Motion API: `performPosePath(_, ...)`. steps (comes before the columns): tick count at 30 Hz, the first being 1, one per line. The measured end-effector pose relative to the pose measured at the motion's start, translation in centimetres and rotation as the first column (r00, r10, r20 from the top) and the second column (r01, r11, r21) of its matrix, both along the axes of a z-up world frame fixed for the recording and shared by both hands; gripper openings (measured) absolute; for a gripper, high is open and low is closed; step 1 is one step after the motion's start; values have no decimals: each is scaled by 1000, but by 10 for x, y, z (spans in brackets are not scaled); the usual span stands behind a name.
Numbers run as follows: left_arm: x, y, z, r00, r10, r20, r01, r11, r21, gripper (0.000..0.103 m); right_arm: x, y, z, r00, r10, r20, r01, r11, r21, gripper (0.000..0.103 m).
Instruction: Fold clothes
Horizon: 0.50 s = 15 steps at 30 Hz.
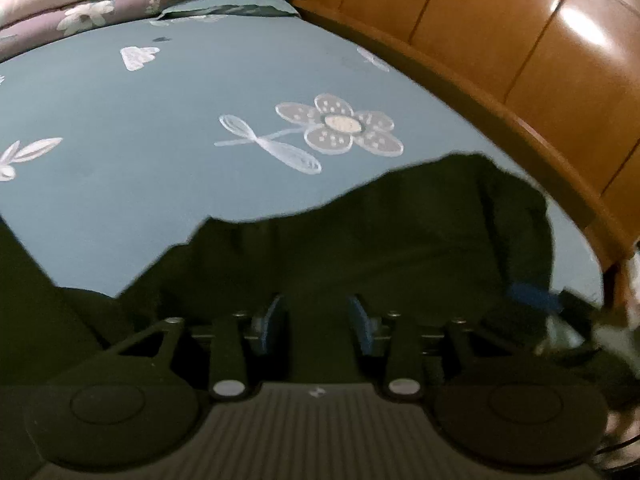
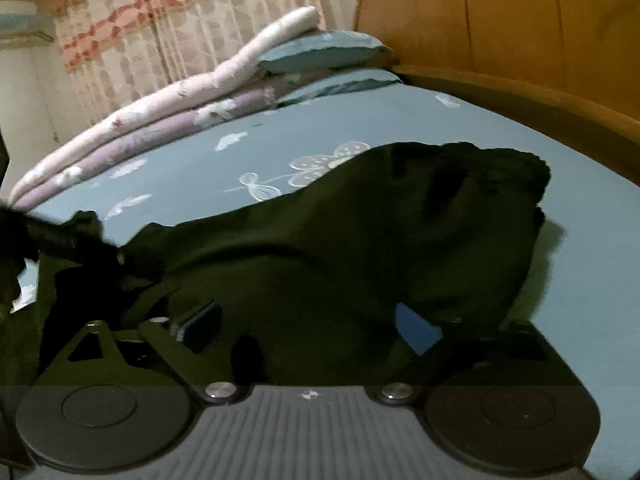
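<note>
A dark garment [image 1: 400,232] lies bunched on the blue flowered bed sheet [image 1: 160,128]. My left gripper [image 1: 318,316] hovers low over its near part. Its blue pads [image 1: 276,320] stand apart, with the cloth below the gap and neither pad pressing on it. In the right wrist view the same garment [image 2: 360,240] spreads across the sheet [image 2: 580,240]. My right gripper [image 2: 308,328] is wide open just above the cloth, its blue pad [image 2: 416,332] clear of the fabric. The left tool [image 2: 60,240] shows as a dark shape at the left edge.
A wooden bed frame [image 1: 520,60] runs along the right side of the mattress. Folded quilts [image 2: 140,120] and teal pillows [image 2: 320,52] are stacked at the far end. A patterned curtain [image 2: 180,20] hangs behind them.
</note>
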<state>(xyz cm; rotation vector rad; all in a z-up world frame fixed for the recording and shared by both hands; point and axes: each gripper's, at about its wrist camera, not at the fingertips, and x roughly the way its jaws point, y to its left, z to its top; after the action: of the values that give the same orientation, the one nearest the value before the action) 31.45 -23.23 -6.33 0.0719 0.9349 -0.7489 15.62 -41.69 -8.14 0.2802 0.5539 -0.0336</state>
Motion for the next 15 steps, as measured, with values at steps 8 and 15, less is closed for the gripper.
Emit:
performPosePath(8,20,51,49,982,180,51,-184,980,80,63,-20,6,19,985,58,162,-67,996,54,102)
performPosePath(15,9,93,39,960,279,-5,-279,959,55,67,-23,30,36,902,350,252,-398,901,173,92)
